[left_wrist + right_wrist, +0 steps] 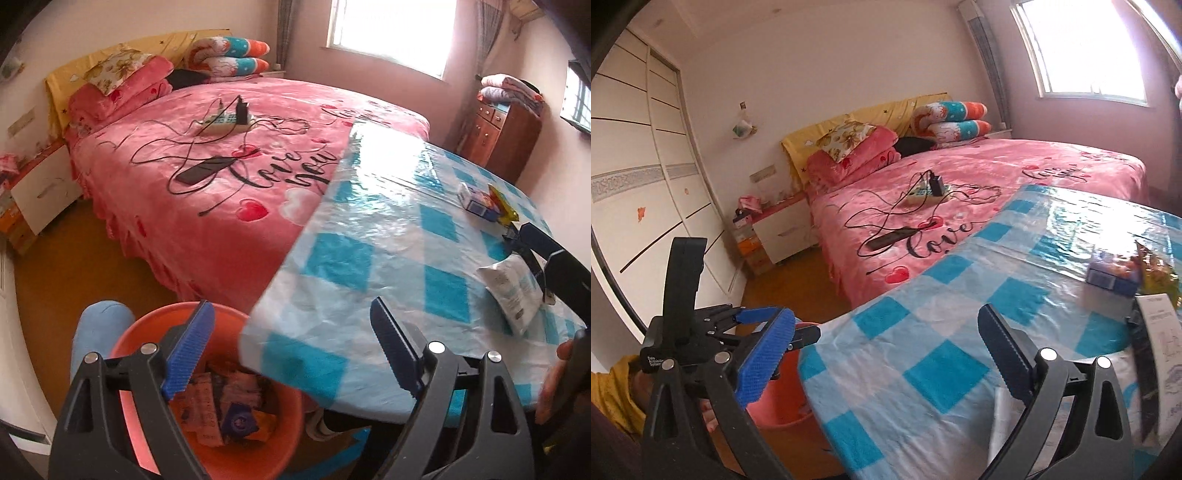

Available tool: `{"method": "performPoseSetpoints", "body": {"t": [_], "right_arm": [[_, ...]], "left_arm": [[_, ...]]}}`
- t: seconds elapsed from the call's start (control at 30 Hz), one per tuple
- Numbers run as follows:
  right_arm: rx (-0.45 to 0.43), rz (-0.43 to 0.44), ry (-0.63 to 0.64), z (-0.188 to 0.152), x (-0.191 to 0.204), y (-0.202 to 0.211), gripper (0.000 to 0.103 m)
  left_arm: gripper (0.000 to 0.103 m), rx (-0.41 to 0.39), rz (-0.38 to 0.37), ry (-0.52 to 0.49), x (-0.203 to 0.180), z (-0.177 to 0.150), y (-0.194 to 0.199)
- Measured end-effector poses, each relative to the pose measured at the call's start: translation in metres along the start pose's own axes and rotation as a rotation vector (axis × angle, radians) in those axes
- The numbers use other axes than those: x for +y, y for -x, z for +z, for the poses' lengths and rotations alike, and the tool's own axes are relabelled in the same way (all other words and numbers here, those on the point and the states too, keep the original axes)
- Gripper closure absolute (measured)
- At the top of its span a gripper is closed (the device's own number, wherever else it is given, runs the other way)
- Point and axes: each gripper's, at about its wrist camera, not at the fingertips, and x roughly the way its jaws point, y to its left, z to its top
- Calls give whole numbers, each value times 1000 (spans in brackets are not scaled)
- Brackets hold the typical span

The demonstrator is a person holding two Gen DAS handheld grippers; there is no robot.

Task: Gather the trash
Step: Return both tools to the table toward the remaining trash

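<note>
Orange plastic bucket (207,387) beside the checked-cloth bench (388,258) already holds wrappers (nicely filling up); white pouch (511,291), blue carton (478,205) and yellow wrapper (500,201) remain there. Left gripper (291,350) and right gripper (886,354) fingers apart, empty.

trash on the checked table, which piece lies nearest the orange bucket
The white plastic packet, lying alone toward the table's near end. The blue box and yellow wrapper sit together farther from the orange bucket.
</note>
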Motion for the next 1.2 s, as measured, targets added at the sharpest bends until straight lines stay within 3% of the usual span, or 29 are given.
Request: {"method": "performPoseSetpoints", "body": {"t": [0.6,1.2], "right_arm": [[-87,-174,-109,0,-75,61,5],[-57,-297,-293,-12,-163,95,5]], "left_arm": [[17,-7,-89,-202,-99,6,3],[17,41,-187,-386,-174,-2,-6]]}}
